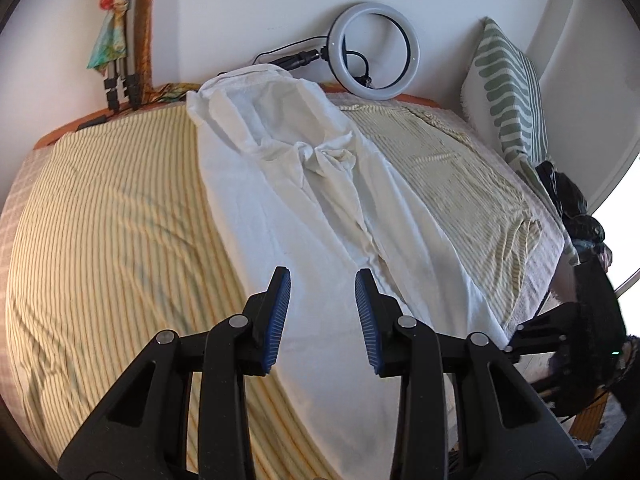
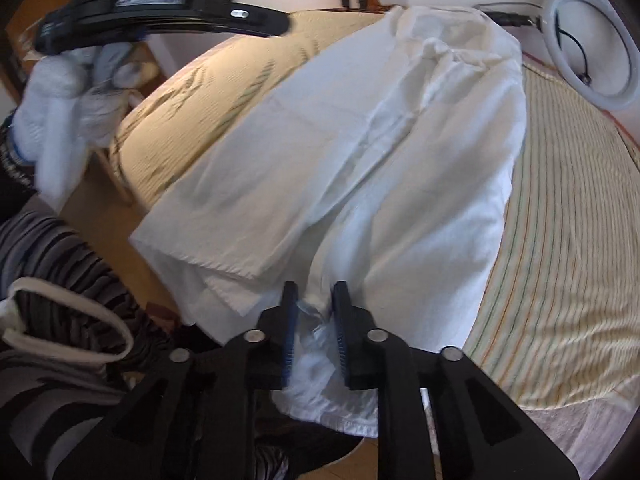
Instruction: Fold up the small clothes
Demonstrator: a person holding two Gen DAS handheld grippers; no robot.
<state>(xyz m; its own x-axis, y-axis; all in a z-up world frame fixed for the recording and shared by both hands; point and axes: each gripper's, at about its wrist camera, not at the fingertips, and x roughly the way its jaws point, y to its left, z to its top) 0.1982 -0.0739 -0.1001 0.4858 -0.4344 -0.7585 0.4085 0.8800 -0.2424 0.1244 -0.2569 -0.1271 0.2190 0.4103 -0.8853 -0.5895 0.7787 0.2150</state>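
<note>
A white shirt [image 1: 320, 200] lies lengthwise on the striped bedspread [image 1: 112, 232], collar toward the far wall, sides folded inward. My left gripper [image 1: 322, 280] is open and empty, hovering above the shirt's near part. My right gripper [image 2: 315, 294] is closed on the shirt's [image 2: 360, 168] bottom hem at the bed's near edge, with white fabric bunched between the blue pads [image 2: 289, 340]. The left gripper also shows in the right wrist view [image 2: 160, 12], blurred, at top left, held by a gloved hand.
A ring light [image 1: 376, 52] with a cable leans on the wall at the head of the bed. A green-patterned pillow [image 1: 508, 88] stands at the right. Dark clothes [image 1: 576, 208] are piled at the bed's right edge. Tripod legs [image 1: 124, 60] stand at far left.
</note>
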